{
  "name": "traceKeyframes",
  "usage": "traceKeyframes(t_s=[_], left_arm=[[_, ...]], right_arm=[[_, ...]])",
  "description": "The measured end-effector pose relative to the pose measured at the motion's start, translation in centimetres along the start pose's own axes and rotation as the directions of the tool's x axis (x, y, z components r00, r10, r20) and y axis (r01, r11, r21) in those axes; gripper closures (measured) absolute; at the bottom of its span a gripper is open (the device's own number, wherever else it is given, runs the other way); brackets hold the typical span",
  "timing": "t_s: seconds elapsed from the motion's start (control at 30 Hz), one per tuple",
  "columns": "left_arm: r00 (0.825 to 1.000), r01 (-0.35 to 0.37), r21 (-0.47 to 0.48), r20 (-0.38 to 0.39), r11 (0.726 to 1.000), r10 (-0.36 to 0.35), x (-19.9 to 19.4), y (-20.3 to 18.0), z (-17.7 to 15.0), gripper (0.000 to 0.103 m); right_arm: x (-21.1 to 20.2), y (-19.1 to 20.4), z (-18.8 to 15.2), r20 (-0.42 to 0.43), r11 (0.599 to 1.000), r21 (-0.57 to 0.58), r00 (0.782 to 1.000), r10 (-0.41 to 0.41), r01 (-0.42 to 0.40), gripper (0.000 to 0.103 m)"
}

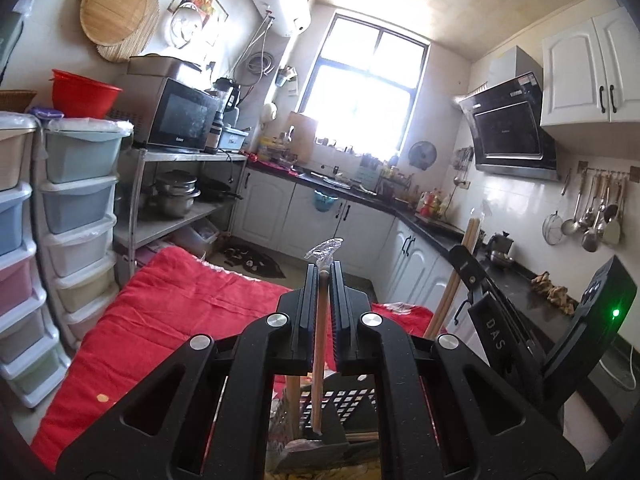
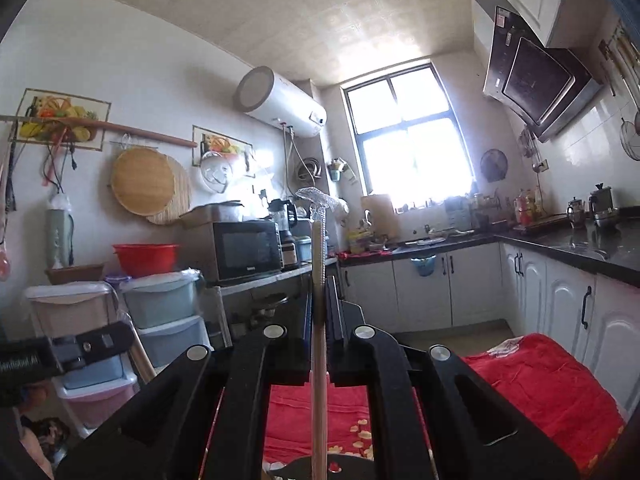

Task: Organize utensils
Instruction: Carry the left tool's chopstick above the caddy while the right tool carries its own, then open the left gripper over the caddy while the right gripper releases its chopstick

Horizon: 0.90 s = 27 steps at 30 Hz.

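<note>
My left gripper is shut on a thin wooden chopstick that stands upright between the fingers, with a clear plastic wrapper at its top. Its lower end reaches down into a black perforated basket on the red cloth. At the right of this view, the right gripper holds another wooden pair. In the right wrist view, my right gripper is shut on upright wooden chopsticks topped by clear wrapping. The left gripper shows at the left edge.
Stacked pastel plastic drawers stand at the left, beside a metal rack with a microwave and pots. A black countertop over white cabinets runs along the right wall. Ladles hang there. A red basin tops the drawers.
</note>
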State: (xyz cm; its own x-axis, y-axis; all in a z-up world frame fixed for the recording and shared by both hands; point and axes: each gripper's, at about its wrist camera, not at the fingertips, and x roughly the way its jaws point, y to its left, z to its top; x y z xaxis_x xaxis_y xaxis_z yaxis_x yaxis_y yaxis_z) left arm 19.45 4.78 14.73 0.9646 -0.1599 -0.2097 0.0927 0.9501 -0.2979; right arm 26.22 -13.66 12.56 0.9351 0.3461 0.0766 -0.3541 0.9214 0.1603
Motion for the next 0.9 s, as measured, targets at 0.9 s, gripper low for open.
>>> traceKeyframes(t_s=[0.9], left_arm=[[0.996, -0.014, 0.005, -0.090, 1.000, 0.015, 1.6, 0.9, -3.0, 0.066]], right_arm=[[-1.6, -0.3, -2.2, -0.096, 0.998, 0.048, 0.995, -0.028, 0.033, 0.058]])
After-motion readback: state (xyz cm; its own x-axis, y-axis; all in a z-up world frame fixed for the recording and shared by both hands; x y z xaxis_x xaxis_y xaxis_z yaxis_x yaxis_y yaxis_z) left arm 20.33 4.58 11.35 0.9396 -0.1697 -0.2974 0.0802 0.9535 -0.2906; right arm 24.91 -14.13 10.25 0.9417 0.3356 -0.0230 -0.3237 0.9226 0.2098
